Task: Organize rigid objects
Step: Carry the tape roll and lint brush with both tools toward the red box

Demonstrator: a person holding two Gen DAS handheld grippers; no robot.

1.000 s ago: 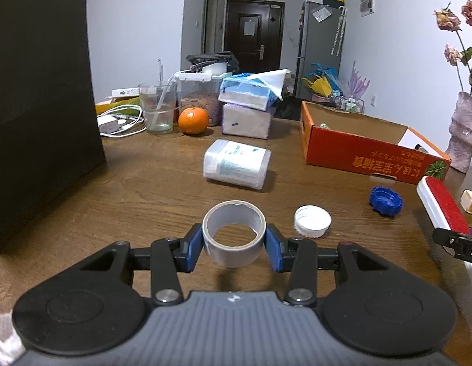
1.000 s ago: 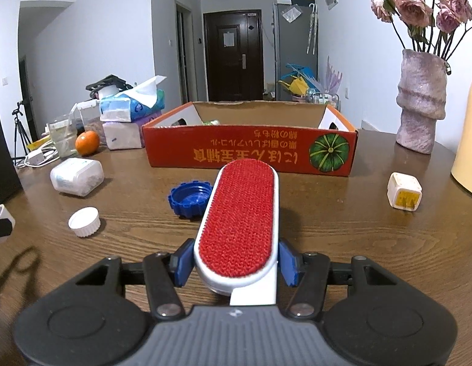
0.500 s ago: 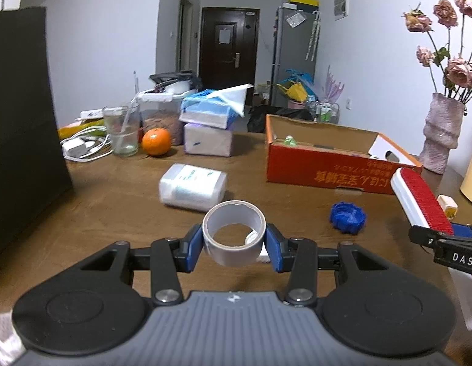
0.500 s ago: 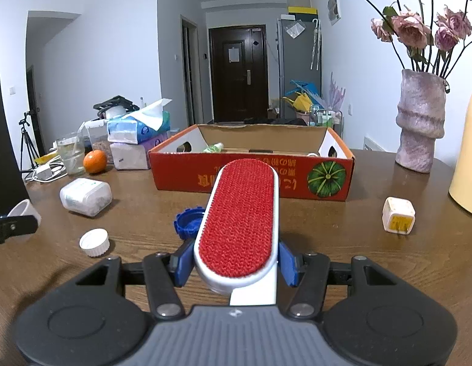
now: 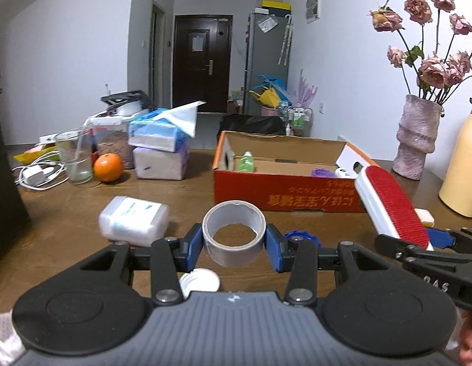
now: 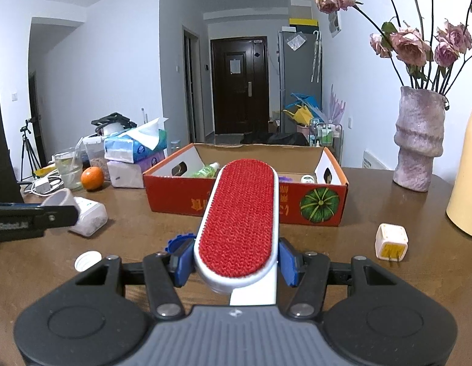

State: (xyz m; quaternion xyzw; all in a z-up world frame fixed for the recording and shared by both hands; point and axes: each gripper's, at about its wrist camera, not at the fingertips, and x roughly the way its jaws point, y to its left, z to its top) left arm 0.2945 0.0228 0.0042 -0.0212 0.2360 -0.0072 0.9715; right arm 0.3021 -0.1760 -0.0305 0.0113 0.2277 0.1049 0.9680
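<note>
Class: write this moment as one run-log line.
left gripper: shut on tape roll | right gripper: shut on lint brush | cardboard box: ahead

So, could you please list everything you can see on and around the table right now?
Tape roll: one, grey, between the left gripper's pads.
Lint brush: one, red and white, in the right gripper.
Cardboard box: one, orange-red, open, mid table, a green bottle inside.
Bottle caps: one blue, one white, near the grippers.
Plastic container: one, white, lying on its side.
Plug adapter: one, white, right of the box.
Orange: one, beside a clear glass.
Tissue packs: two, stacked.
Vase: one, pink, with dried roses.
Flask: one, cream, far right.
Table: one, dark wood.
Left gripper: black, blue pads.
Right gripper: black, blue pads.
</note>
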